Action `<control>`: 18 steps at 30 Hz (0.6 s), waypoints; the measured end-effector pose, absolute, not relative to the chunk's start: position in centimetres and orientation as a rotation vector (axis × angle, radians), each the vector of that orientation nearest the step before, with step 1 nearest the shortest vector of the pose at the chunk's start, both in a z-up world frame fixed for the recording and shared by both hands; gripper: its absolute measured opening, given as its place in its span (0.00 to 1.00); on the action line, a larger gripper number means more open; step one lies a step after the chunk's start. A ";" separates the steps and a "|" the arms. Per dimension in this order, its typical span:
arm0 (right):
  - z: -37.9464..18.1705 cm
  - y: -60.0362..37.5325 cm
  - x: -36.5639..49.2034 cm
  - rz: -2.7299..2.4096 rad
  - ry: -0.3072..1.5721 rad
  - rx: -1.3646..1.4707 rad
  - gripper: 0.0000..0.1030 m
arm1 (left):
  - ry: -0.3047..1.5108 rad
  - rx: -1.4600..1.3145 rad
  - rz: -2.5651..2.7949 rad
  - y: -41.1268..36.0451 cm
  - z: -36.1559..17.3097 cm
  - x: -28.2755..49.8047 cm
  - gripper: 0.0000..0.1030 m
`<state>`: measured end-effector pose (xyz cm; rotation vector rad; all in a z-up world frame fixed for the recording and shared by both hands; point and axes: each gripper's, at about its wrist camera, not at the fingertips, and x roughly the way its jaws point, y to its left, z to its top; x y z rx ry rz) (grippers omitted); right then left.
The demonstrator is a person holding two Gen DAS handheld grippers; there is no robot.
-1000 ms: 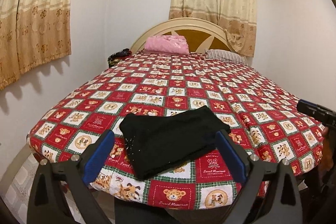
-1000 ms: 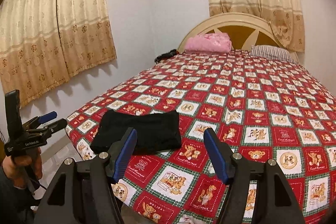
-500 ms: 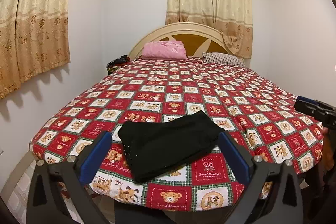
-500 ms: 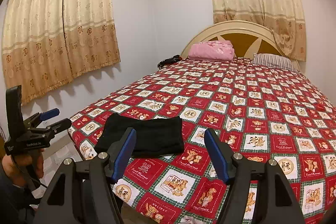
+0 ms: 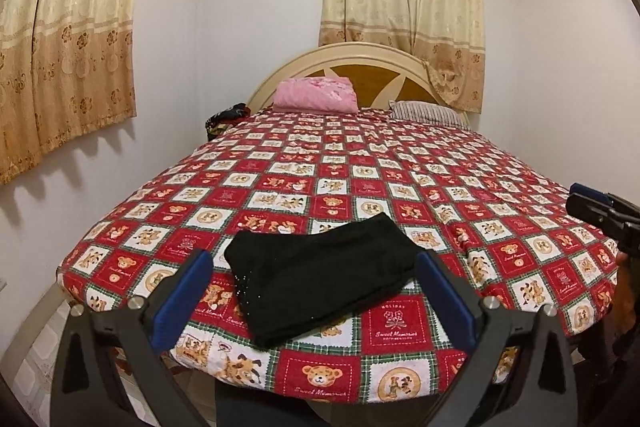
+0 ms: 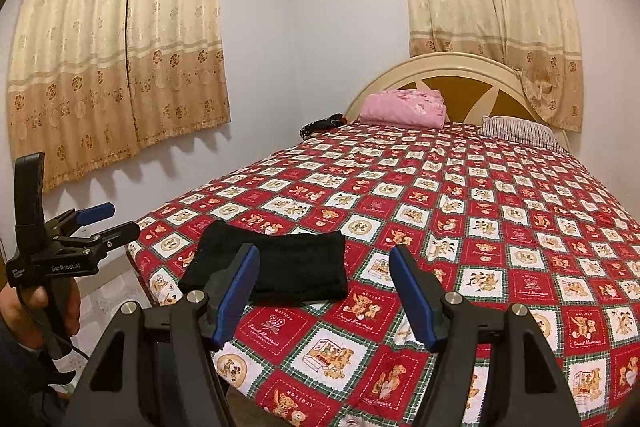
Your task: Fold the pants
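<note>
Black pants point(image 5: 320, 271) lie folded into a flat rectangle near the foot edge of the bed point(image 5: 400, 187), on the red teddy-bear quilt. My left gripper point(image 5: 316, 267) hovers in front of them, open, its blue pads wide apart with nothing between them. In the right wrist view the pants point(image 6: 280, 267) lie at the bed's near left corner. My right gripper point(image 6: 324, 259) stands open just right of them, empty. The left gripper point(image 6: 108, 223) shows at the far left, held in a hand point(image 6: 24, 311).
A pink folded blanket point(image 5: 316, 95) and a striped pillow point(image 5: 428, 113) lie by the cream headboard point(image 5: 360, 55). Dark items point(image 5: 226, 117) sit at the bed's far left corner. Beige curtains point(image 6: 120, 47) hang on both walls. Tiled floor point(image 5: 32, 359) lies left of the bed.
Both views have tilted upward a little, so the bed and pants sit lower in frame. The pants have not moved and both grippers stay open.
</note>
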<state>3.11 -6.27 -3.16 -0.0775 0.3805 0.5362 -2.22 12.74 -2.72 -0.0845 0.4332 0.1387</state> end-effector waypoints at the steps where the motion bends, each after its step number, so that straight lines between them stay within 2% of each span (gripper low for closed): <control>1: -3.1 -6.3 3.1 0.536 0.380 -0.077 0.67 | 0.435 -0.084 0.137 12.7 -2.7 -2.2 1.00; 18: -3.2 -6.0 3.2 0.533 0.387 -0.089 0.67 | 0.429 -0.055 0.137 12.4 -3.8 -2.0 1.00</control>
